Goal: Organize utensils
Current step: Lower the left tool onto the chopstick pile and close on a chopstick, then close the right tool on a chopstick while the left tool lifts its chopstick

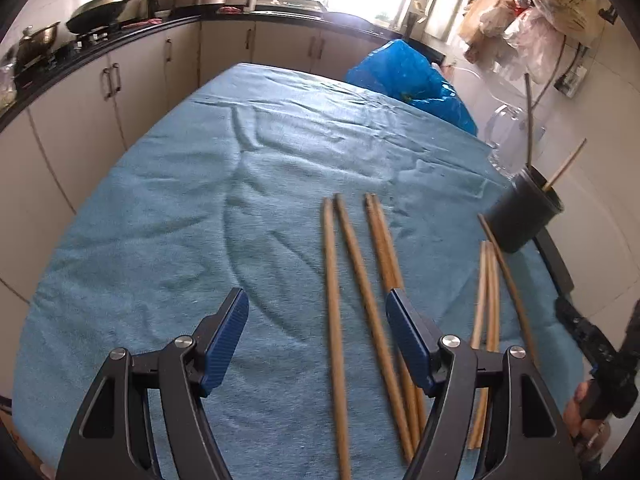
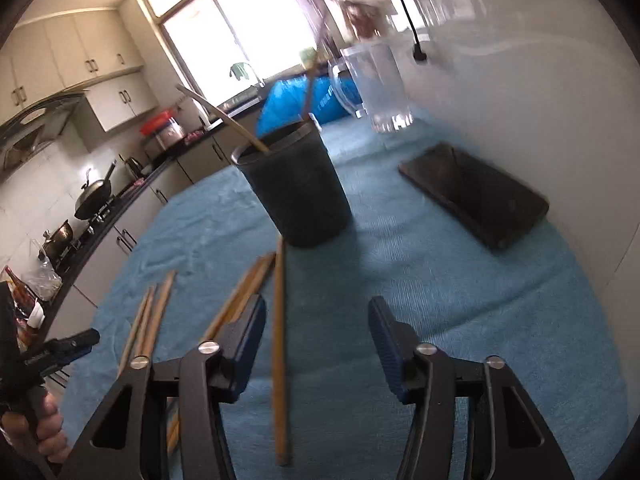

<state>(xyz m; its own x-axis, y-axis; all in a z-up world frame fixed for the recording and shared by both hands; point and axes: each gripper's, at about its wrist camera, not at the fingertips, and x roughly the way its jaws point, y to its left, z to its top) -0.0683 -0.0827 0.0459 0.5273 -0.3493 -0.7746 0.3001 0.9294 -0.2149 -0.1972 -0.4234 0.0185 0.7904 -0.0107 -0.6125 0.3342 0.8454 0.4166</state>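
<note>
Several wooden chopsticks (image 1: pixel 360 280) lie side by side on the blue cloth. My left gripper (image 1: pixel 316 308) is open above them, two chopsticks between its fingers. A dark round holder (image 1: pixel 524 212) stands at the right with two utensils in it; it also shows in the right wrist view (image 2: pixel 298 188). My right gripper (image 2: pixel 316 320) is open and empty, just short of the holder. One chopstick (image 2: pixel 280 340) lies between its fingers, and more chopsticks (image 2: pixel 240 300) lie to its left.
The blue cloth (image 1: pixel 200 200) covers the table. A clear plastic jug (image 2: pixel 376 84) and a blue bag (image 1: pixel 412 76) stand at the far end. A dark flat tray (image 2: pixel 476 196) lies near the wall. Kitchen counters with a wok (image 1: pixel 100 8) run along the left.
</note>
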